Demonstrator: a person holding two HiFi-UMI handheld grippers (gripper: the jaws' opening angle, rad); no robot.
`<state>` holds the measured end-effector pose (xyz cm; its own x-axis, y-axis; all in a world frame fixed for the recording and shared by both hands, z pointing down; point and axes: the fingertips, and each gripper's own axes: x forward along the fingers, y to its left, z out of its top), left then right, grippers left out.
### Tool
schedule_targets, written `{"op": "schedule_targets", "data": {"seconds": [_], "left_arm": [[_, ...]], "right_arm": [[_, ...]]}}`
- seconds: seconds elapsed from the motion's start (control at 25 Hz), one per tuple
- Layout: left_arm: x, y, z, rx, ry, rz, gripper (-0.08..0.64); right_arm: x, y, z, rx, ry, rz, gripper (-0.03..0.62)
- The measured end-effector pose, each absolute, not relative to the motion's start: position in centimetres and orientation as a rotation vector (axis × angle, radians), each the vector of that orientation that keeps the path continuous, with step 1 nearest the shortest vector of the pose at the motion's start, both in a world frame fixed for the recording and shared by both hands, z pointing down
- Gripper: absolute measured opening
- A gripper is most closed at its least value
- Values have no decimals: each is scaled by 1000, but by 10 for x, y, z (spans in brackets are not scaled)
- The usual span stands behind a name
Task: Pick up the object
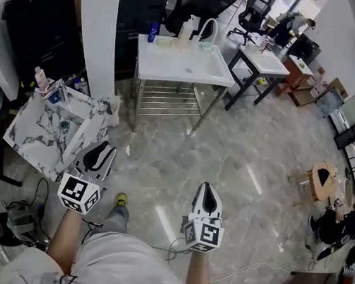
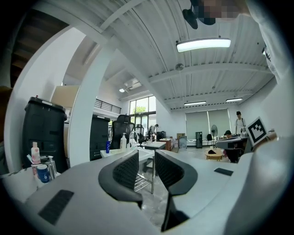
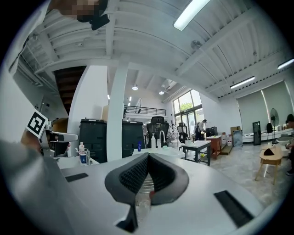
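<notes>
Both grippers hang low over the grey floor in front of the person's legs, far from any table. My left gripper (image 1: 103, 151) (image 2: 146, 169) is open by a narrow gap with nothing in it. My right gripper (image 1: 206, 189) (image 3: 148, 169) is shut, pads touching, empty. Ahead stands a white sink table (image 1: 172, 75) carrying a blue bottle (image 1: 152, 32), a white pump bottle (image 1: 186, 29) and a curved faucet (image 1: 208, 28). Which object the task means I cannot tell.
A marble-patterned table (image 1: 35, 135) with small bottles (image 1: 40, 79) stands close on the left. A white pillar (image 1: 101, 28) and black cabinets are behind it. A dark-legged desk (image 1: 266, 60), a wooden stool (image 1: 322, 177) and a seated person (image 1: 334, 223) are to the right. Cables (image 1: 22, 222) lie at lower left.
</notes>
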<state>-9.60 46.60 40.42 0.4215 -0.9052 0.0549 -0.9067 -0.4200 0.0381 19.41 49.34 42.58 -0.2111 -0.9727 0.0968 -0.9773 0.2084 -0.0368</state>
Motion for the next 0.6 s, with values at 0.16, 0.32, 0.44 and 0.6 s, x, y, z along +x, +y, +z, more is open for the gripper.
{"op": "schedule_targets", "data": {"seconds": [0.16, 0.32, 0.44, 0.6], "left_arm": [[-114, 400, 401, 2595, -1626, 50, 112], [-135, 336, 401, 2596, -1605, 46, 112], [-147, 298, 401, 2604, -1585, 37, 112], [-157, 264, 397, 2619, -1574, 10, 112]], "right_arm": [[177, 430, 422, 1955, -2372, 155, 8], [156, 368, 417, 1980, -2356, 154, 8], [142, 332, 415, 2003, -2330, 124, 8], [127, 302, 412, 2017, -2315, 100, 8]]}}
